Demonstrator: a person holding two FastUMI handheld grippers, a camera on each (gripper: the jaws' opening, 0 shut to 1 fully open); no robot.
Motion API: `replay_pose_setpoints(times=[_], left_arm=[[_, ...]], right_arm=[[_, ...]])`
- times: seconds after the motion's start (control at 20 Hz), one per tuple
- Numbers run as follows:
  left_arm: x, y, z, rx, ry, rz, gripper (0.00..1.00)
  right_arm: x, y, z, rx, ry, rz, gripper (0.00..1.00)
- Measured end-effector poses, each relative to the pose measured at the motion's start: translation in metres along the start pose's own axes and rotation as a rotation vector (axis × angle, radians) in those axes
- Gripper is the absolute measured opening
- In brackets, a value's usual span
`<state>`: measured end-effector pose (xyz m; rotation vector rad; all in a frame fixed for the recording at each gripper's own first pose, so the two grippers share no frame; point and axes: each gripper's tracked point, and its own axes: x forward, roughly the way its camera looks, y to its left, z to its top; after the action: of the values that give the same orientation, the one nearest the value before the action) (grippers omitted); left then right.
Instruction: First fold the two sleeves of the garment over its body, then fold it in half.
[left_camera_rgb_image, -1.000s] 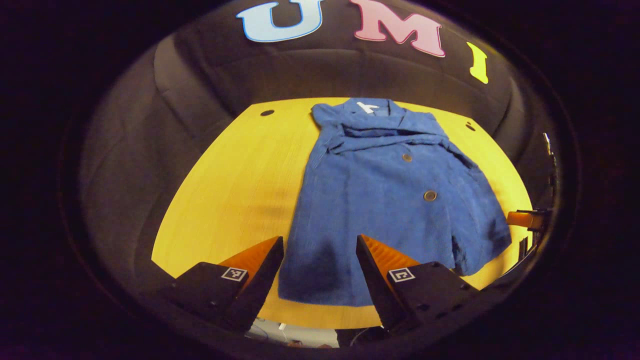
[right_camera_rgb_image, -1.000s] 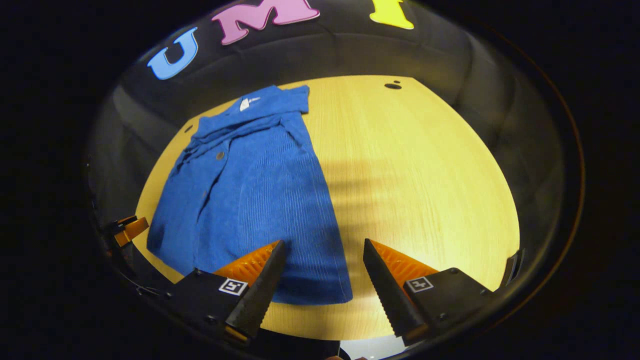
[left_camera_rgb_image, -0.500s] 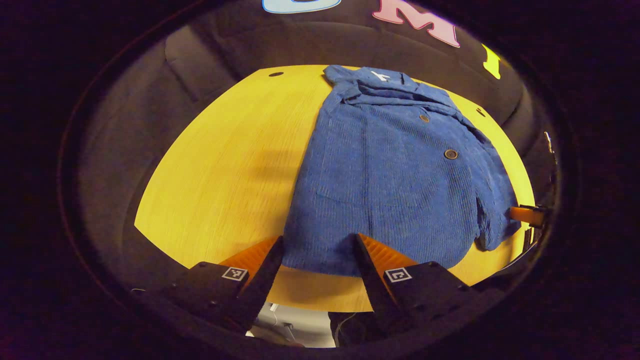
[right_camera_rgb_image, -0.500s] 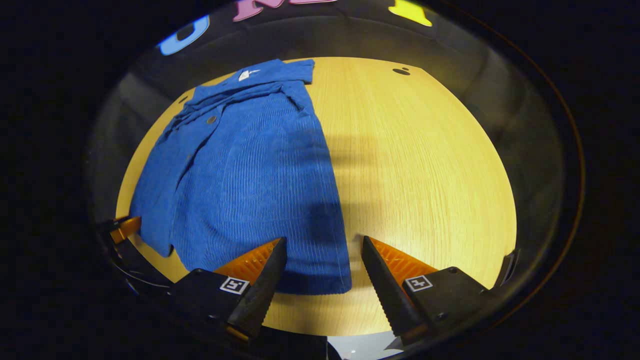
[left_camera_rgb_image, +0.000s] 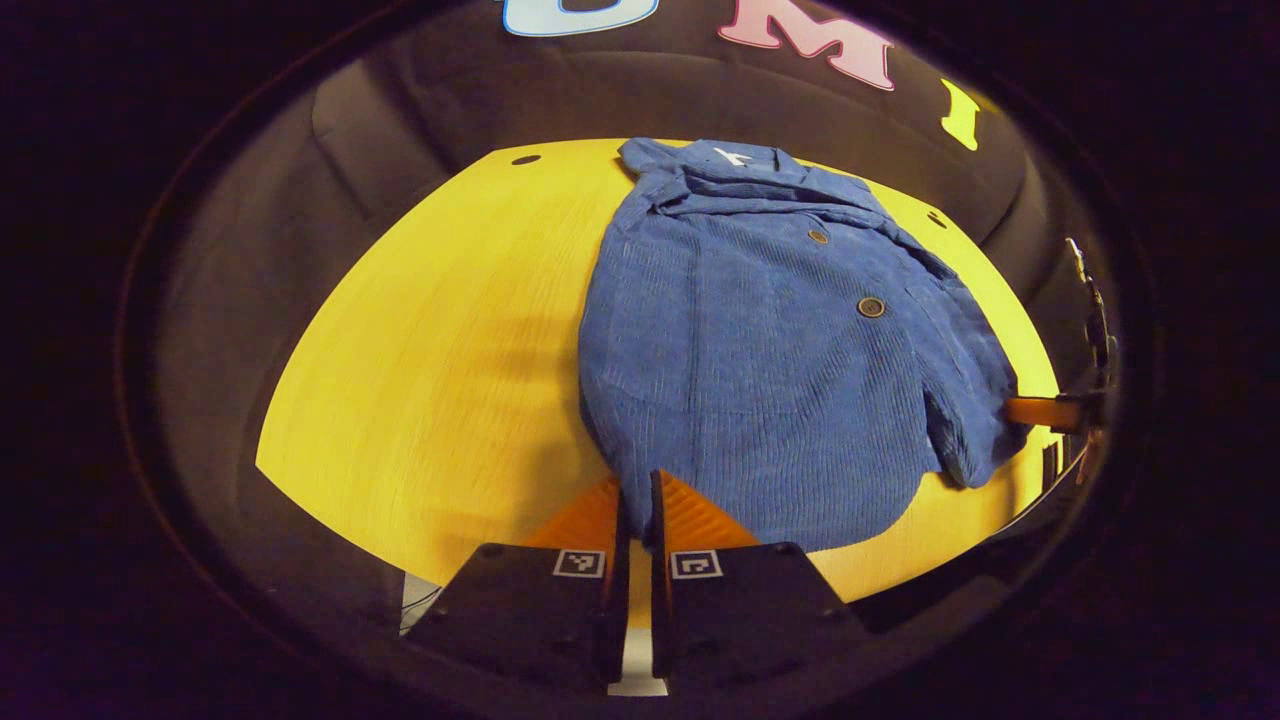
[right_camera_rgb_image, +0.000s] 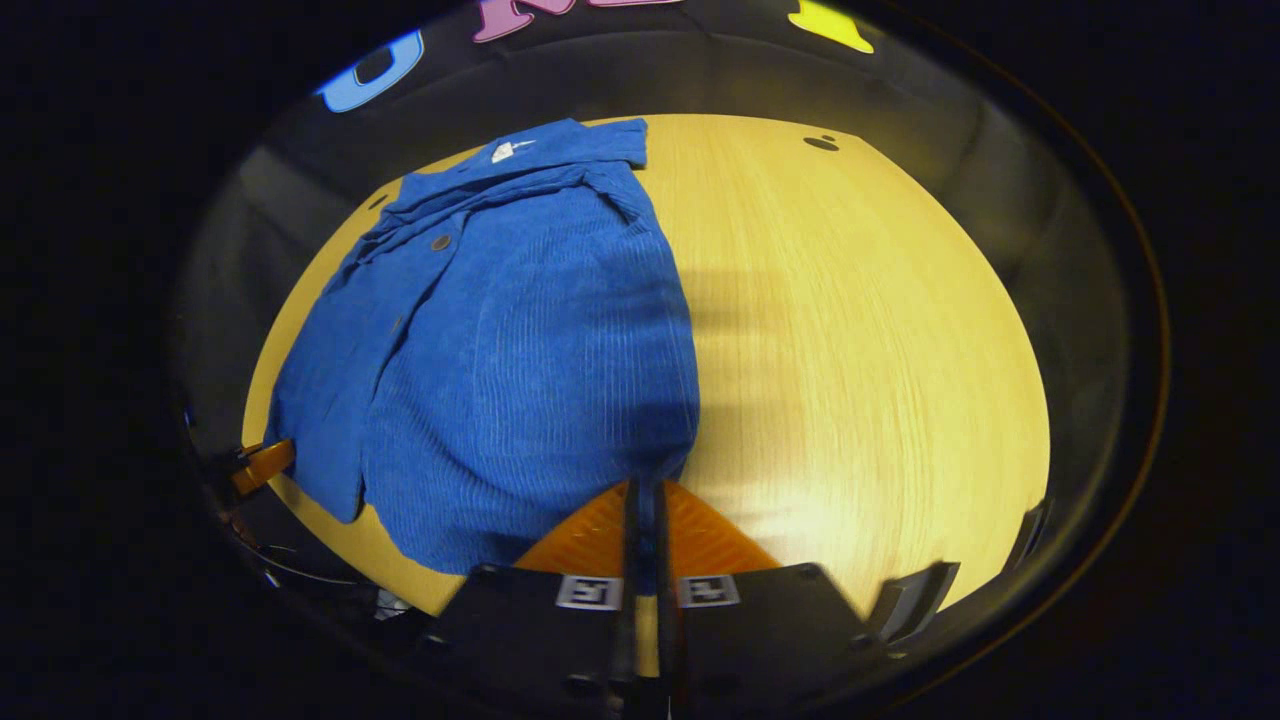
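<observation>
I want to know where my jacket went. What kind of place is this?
Probably a recording booth: a blue jacket lies on a bare wooden table ringed by black cloth wall, both grippers pinching its hem.

This is a staged recording booth, not a lived-in room. Black cloth (left_camera_rgb_image: 420, 150) hangs as a curved backdrop close behind a pale wooden table (right_camera_rgb_image: 860, 330), which has small dark round holes near its far corners. Warm overhead light falls on the tabletop, while everything beyond the cloth stays dark.
</observation>
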<state>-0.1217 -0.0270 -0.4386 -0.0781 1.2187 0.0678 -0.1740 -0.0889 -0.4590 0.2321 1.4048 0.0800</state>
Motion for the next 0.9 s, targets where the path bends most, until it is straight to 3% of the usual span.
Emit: replay_pose_setpoints(times=[0.1,0.2,0.4,0.6,0.75,0.9], left_arm=[[-0.005,-0.017,0.003,-0.031,0.005,-0.062,0.02],[-0.002,-0.027,-0.001,-0.058,0.033,-0.104,0.0],[-0.021,-0.037,0.019,-0.119,0.025,-0.126,0.0],[-0.048,-0.046,0.064,-0.136,-0.047,-0.174,0.0],[-0.061,-0.045,0.102,-0.136,-0.098,-0.187,0.0],[-0.074,-0.046,0.143,-0.139,-0.155,-0.205,0.0]], right_arm=[[0.003,0.012,-0.002,0.056,0.017,0.064,0.01],[0.003,0.013,0.001,0.06,0.022,0.071,0.01],[-0.014,0.027,0.015,0.032,-0.003,0.094,0.01],[-0.036,0.047,0.05,0.004,-0.059,0.131,0.01],[-0.049,0.077,0.091,0.048,-0.108,0.204,0.01],[-0.057,0.097,0.133,0.006,-0.163,0.237,0.01]])
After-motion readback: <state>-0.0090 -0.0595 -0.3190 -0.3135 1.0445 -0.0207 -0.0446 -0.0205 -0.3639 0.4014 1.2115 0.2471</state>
